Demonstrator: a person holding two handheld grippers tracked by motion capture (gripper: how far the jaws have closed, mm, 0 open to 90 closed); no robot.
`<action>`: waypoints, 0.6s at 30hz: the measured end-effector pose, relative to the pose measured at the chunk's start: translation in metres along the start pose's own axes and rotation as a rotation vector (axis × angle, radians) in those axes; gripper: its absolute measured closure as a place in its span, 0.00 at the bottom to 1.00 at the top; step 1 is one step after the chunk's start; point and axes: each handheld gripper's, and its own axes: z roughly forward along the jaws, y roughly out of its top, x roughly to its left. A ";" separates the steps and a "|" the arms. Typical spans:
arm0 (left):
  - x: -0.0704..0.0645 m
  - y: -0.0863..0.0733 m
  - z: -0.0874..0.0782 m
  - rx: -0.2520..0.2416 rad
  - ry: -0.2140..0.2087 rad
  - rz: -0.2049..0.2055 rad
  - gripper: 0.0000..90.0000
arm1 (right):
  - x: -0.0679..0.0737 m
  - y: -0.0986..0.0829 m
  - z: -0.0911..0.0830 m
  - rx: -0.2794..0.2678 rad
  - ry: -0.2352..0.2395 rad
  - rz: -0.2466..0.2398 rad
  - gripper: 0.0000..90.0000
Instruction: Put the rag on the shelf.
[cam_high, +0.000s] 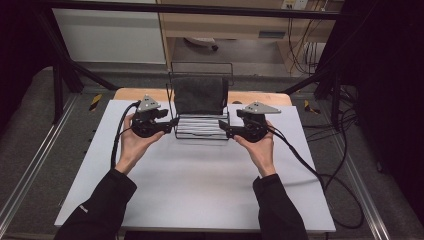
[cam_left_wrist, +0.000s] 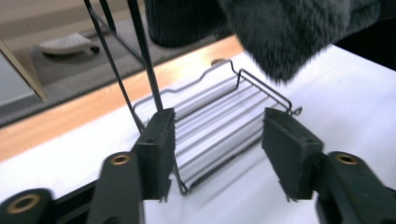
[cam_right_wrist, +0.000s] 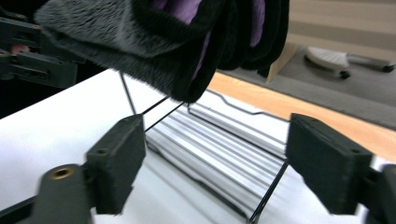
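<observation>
The table (cam_high: 200, 170) is bare white ahead of me, apart from one thing at its far edge: a black wire rack (cam_high: 202, 127) with a flat slatted base and an upright frame behind. A dark fuzzy cloth (cam_high: 200, 95) hangs over that frame, draped down towards the base; the right gripper view shows a purple lining inside its folds.

I hold my left gripper (cam_high: 170, 123) at the rack's left end and my right gripper (cam_high: 223, 128) at its right end, both low by the base. In the left gripper view my jaws stand spread, one pad (cam_left_wrist: 161, 149) right against the base's corner wire, the other clear of it. In the right gripper view the jaws also gape, with the rack's front corner between them, nothing pinched.

So I judge the work barely begun: I'm lined up on both ends, no grip taken. Closing on the wires and moving the rack, or the cloth, is all left.
</observation>
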 end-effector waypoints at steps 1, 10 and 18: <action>0.001 -0.002 0.000 0.015 -0.009 -0.005 0.46 | -0.001 -0.001 -0.002 0.004 0.011 0.001 0.19; 0.002 -0.015 -0.015 0.052 -0.026 -0.016 0.26 | -0.002 -0.002 -0.026 0.014 0.053 0.001 0.09; 0.001 -0.038 -0.035 0.048 -0.031 -0.024 0.15 | -0.005 -0.017 -0.050 0.047 0.048 0.011 0.02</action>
